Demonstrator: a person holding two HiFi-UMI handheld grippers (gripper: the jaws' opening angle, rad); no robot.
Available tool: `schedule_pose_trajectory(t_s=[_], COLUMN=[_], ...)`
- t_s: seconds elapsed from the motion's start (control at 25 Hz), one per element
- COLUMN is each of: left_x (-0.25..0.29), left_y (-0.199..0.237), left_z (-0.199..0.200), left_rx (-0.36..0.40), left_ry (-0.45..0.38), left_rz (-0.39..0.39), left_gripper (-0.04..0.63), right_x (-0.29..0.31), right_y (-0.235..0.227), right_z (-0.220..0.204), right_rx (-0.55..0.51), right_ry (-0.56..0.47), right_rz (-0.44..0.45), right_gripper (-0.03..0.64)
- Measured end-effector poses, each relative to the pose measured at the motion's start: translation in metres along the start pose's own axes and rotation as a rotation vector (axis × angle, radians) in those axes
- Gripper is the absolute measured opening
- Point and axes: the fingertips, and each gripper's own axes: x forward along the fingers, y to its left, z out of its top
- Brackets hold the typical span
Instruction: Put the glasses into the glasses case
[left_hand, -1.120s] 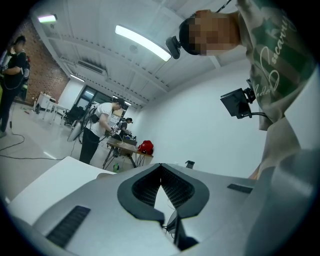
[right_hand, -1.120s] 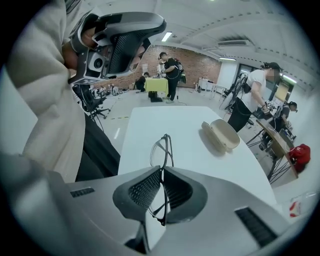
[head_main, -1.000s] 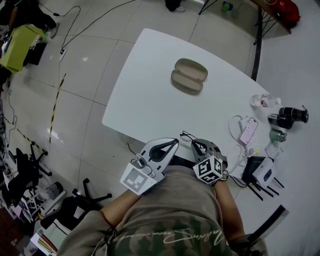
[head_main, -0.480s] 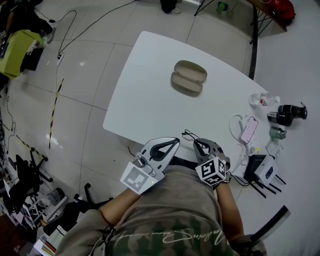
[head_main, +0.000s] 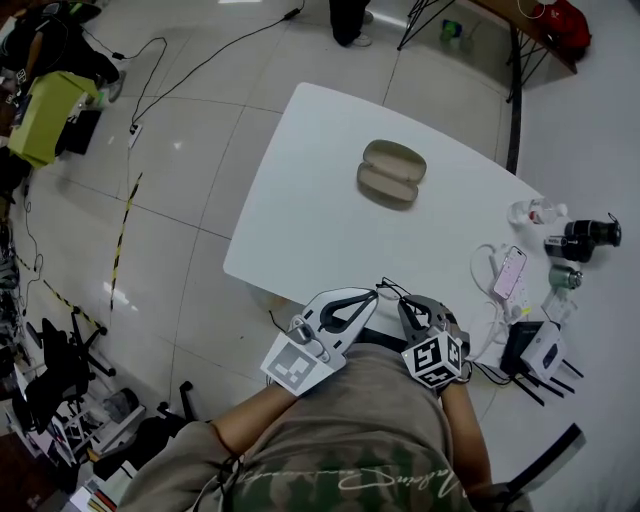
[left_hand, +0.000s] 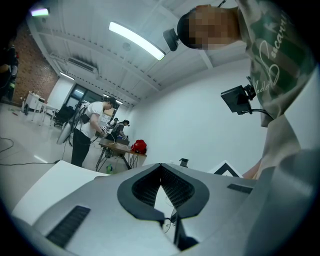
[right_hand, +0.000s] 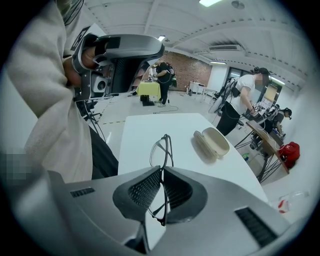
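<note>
- While the right gripper (right_hand: 161, 172) has its jaws clenched on the glasses (right_hand: 161, 150), pinching the thin dark frame edge-on with one lens poking out past the tips, the pair hangs just over the near edge of the table (head_main: 300, 200), close to the person's body.
- Seen from the grippers, the glasses case (head_main: 392, 172) lies at about twelve o'clock. It is well apart from them, towards the table's far side, and it lies open with nothing in either shell that I can see.
- The left gripper (left_hand: 160, 169) sits just beside the right one at its nine o'clock, jaws pressed together at the tips with nothing between them.
- As I judge it, the pick-up is done and the rest is left. The glasses must be carried across to the case and set into a shell, and perhaps the lid must be shut.
- A phone (head_main: 510, 272) lies off at about three o'clock, clear of that route.
</note>
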Motion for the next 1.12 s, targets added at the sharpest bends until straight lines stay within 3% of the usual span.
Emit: schedule_pose_trajectory(t_s=[0.24,0.4,0.44,0.56,0.88,1.12], left_x=[0.003,0.008,0.008,0.006,-0.004,-0.008], left_y=[-0.004,-0.017,-0.018,-0.016,-0.009,-0.011], left_z=[-0.004,0.005,0.007,0.004,0.010,0.016], left_rx=[-0.008,0.174,0.184,0.143,0.198,0.274], left_ry=[-0.008,-0.042,-0.051,-0.046,-0.069,-0.252], left_rz=[0.003,-0.053,-0.052,-0.025,0.025,0.045], left_gripper=[0.006,0.006,0.006,0.006,0.006,0.006], right_x=[-0.006,-0.006,-0.007,-0.009,-0.009,-0.008], right_y=[0.001,0.000,0.001,0.004,0.003,-0.005], right_z=[0.003,0.005,0.005,0.007,0.015,0.021], right_rx=[-0.010,-0.001,-0.005,-0.041,-0.048,-0.020], right_ry=[0.016,0.022,0.027,0.044,0.046,0.037], right_rz=[-0.008,-0.009,-0.009,-0.007,0.000,0.015], right_gripper=[0.031,0.031,0.031,0.031,0.031,0.031])
